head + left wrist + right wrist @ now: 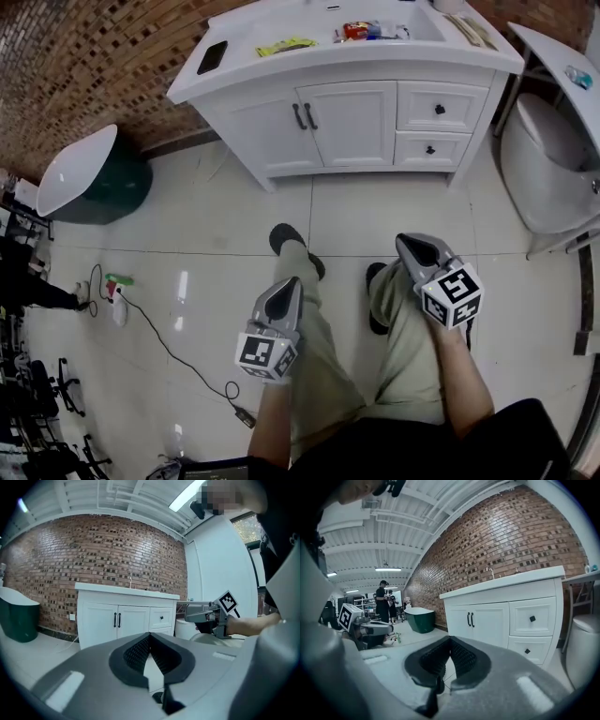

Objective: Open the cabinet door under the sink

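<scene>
Cabinet: white, standing against the brick wall at the top of the head view. Its two doors are both shut, flush with the frame, and a pair of black vertical handles sits side by side at their meeting edge. Two drawers, one above the other, are to the right of the doors, also shut. On the countertop lie a dark phone near the left end and a yellow packet beside it. Left gripper: jaws closed together at the tips, nothing between them, pointed toward the cabinet and well apart from it. Right gripper: the same, jaws together and empty, held level with the left one over the tiled floor. A dark green tub with a white rim stands left of the cabinet, a white toilet right of it. A black cable trails across the floor at the left
</scene>
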{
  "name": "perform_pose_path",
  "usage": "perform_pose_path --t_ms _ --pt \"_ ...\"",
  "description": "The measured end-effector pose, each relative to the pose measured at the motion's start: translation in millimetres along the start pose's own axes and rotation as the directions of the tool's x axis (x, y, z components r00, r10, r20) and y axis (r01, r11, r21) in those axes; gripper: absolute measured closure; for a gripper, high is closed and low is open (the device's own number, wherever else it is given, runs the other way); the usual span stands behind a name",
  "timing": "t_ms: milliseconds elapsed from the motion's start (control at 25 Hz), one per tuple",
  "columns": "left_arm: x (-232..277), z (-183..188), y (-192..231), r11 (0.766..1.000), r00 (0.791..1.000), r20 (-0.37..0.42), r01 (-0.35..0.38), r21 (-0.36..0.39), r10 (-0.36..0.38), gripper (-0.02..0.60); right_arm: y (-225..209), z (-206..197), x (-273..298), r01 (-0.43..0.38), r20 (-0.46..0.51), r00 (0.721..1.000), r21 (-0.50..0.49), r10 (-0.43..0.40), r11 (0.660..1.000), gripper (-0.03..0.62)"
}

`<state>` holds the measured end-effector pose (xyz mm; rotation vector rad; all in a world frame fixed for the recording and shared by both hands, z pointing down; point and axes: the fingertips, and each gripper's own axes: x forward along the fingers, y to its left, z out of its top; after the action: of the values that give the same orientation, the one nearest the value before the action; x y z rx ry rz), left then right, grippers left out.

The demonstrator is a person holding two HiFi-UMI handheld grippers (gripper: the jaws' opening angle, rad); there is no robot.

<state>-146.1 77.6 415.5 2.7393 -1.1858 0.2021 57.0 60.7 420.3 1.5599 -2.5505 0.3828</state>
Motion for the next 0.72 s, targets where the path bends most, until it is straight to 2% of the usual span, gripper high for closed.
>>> perform_pose_path --t_ms 160,320,440,720 --pt "28.4 -3.6 4.9 1.000 1.000 -0.002 0.009 0.003 -0.009 0.563 -0.6 8.4 15.1 -0.022 0.014 1.000 0.003 0.022 1.000 0.603" --pt "44.6 3.7 7.3 0.999 1.000 -0.018 0.016 0.028 -0.016 0.563 2.3 19.1 33.7 -0.030 -0.001 1.000 -0.038 0.030 0.999 0.603" --pt "55.4 8.9 20.6 1.000 1.000 -0.015 0.010 0.009 -0.010 0.563 -3.7 25.1 49.0 -0.029 -0.014 0.999 -0.055 0.028 0.998 0.603" --pt "79.3 31.7 66.0 0.998 0.999 0.052 -0.004 -0.064 0.007 0.563 -19.5 52.0 88.6 -0.057 0.001 0.998 -0.064 0.057 0.996 0.603"
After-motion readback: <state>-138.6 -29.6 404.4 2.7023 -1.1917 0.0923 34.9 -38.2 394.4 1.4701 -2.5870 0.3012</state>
